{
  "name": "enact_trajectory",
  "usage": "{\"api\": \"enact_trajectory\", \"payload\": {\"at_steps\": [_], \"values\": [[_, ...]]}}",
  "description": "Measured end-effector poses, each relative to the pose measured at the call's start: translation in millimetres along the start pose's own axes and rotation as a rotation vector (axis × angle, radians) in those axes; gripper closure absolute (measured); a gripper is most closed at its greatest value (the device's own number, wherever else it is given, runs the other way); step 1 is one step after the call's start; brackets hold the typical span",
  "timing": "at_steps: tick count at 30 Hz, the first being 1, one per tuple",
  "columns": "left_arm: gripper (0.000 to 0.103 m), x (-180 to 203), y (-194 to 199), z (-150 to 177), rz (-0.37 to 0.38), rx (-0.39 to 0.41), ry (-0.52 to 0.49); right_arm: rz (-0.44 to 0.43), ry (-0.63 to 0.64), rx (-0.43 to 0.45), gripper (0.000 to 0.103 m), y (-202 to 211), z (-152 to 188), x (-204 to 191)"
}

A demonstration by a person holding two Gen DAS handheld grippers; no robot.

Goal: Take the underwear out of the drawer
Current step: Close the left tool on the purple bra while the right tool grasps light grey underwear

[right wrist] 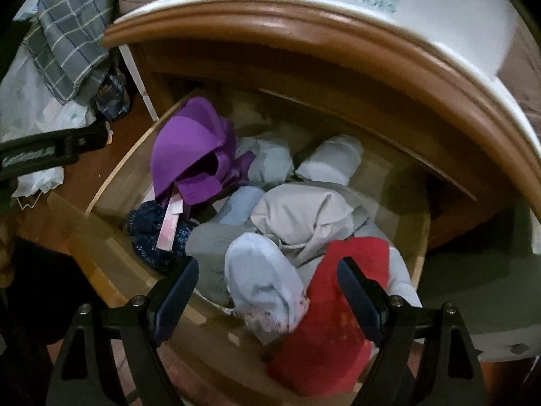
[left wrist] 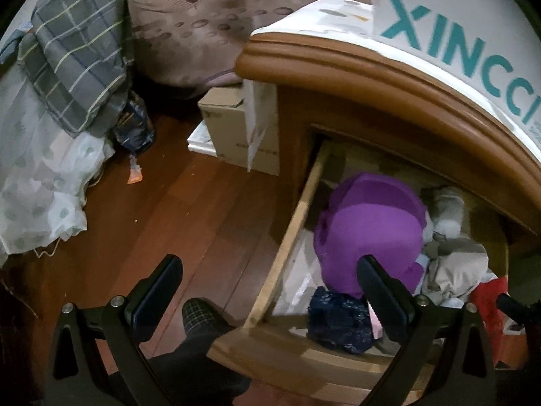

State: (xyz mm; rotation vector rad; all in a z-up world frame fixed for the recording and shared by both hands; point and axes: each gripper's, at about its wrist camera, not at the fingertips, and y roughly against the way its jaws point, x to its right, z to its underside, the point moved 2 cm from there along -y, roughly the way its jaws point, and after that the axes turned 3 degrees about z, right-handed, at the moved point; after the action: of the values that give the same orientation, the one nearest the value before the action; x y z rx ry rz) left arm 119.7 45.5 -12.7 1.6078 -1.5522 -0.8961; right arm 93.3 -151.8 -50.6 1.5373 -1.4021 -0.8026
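Right wrist view, left to right: purple underwear (right wrist: 189, 149), pale blue underwear (right wrist: 263, 280), red underwear (right wrist: 338, 304) lie in the pulled-out drawer (right wrist: 111, 264). Soft, light; pinch a raised fold. Left gripper (left wrist: 270, 291) and right gripper (right wrist: 267, 291) both released.

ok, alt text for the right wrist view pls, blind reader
An open right gripper hovers over a pulled-out wooden drawer crammed with folded clothing, holding nothing. Nearest its fingers lie a pale blue garment and a red one; a purple piece and a dark navy one sit at the left, grey and white rolls behind.
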Motion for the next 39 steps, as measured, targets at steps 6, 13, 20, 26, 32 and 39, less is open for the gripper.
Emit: {"api": "enact_trajectory", "payload": {"at_steps": [6, 13, 20, 26, 32, 39], "values": [[0.001, -4.7, -0.5, -0.3, 0.018, -0.011, 0.016, 0.002, 0.068, -0.113, 0.017, -28.6, -7.3, -8.1], [0.001, -4.3, -3.0, 0.7, 0.026, -0.028, 0.013, -0.043, 0.041, -0.188, 0.017, -52.9, -8.6, -5.8], [0.001, -1.6, -6.7, 1.2, 0.017, -0.04, -0.001, 0.0, 0.028, -0.211, 0.018, -65.4, -8.9, -6.5], [0.001, -1.6, -11.1, 3.1, 0.03, -0.057, 0.002, 0.0, 0.018, -0.232, 0.042, -70.3, -3.4, -4.5], [0.001, 4.0, -15.9, 6.4, 0.071, -0.077, -0.018, -0.066, -0.07, -0.18, 0.072, -63.9, -1.8, 7.3], [0.001, 27.6, -22.2, 12.5, 0.12, -0.087, -0.101, -0.08, -0.138, -0.063, 0.075, -29.4, 8.6, 25.1]]}}
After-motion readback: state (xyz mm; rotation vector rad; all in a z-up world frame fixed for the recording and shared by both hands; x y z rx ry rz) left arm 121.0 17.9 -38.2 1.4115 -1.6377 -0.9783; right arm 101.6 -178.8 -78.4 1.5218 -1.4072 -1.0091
